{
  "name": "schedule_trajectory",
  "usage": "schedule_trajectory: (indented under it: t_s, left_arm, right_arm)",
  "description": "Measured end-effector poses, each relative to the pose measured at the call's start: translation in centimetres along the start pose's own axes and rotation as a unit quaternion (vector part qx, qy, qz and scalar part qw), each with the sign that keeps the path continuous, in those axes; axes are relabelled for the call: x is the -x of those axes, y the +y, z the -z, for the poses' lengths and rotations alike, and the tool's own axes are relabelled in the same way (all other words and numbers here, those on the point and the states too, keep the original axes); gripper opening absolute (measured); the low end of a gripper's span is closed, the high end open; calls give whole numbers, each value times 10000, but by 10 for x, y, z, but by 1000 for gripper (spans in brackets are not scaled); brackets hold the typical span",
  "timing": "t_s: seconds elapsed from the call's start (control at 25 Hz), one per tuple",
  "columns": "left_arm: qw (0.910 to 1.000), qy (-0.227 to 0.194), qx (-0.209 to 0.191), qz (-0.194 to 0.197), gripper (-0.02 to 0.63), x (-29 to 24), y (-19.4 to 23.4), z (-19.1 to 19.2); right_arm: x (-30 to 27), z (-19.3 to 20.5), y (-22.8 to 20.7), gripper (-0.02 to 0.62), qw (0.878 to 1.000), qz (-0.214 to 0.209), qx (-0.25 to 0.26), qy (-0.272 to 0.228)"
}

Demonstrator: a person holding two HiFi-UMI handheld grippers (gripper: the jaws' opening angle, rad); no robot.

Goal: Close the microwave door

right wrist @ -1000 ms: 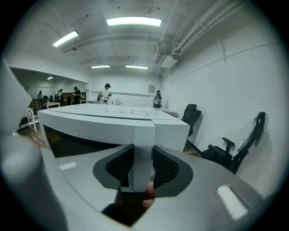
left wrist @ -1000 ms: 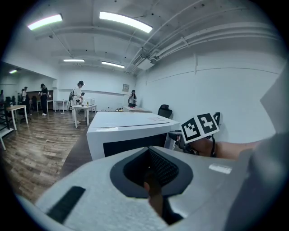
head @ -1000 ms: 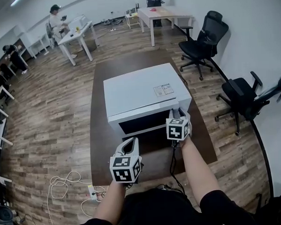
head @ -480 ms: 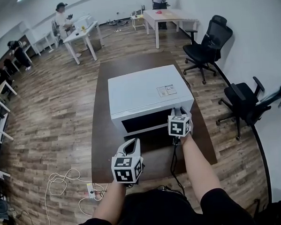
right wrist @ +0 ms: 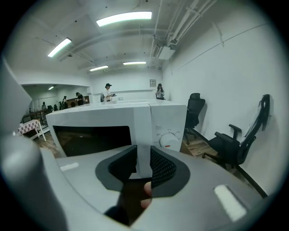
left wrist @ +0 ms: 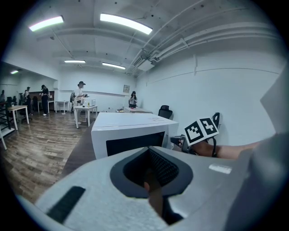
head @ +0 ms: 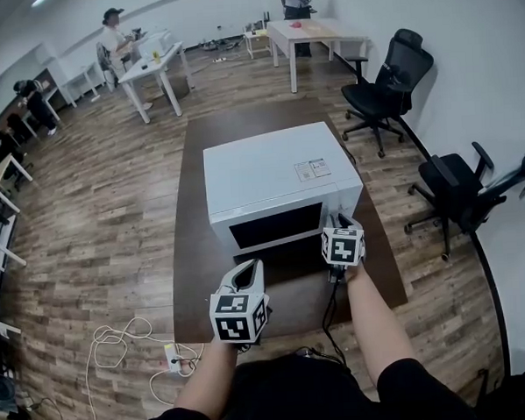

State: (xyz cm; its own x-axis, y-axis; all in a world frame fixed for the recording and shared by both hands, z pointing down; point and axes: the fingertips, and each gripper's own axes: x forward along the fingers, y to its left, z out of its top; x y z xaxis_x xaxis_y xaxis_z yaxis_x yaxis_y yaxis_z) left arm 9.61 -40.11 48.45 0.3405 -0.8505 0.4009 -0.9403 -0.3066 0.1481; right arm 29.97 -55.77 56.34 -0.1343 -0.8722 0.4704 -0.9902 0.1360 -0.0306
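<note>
Since microwave door [head: 277, 228] looks shut, task seems done; right gripper [head: 341, 220], 4 o'clock, jaws just narrowing but apart, empty; left gripper [head: 245, 266] jaws together.

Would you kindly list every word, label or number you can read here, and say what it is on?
No text is legible in any view.
Sticker on top of the microwave: too small to read.
Print around the dial: blurred.
Marker cubes: black-and-white patterns, no words.
</note>
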Motion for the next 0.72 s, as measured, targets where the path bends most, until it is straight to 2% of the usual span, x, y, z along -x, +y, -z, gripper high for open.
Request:
schedule_trajectory:
  t_s: [0.08,0.2,0.48,0.72]
  left_arm:
    - [10000,0,0,19,6,-1,0,0]
    - [10000,4,19,55,6,-3,-1,2]
    - [9999,-29,37,133,6,-6,-2,4]
    - [9998,-178,-26,118,6,-4,-1,-2]
  right_arm:
    - [12,-3,3,58,9998,-14,-71,-192]
    - [34,-12,10,8,9984,-42,-125,-545]
    - [110,-63,42,6,9835,-338,-92,-1776]
    - [160,-80,64,6,9753,-554,-120,-2133]
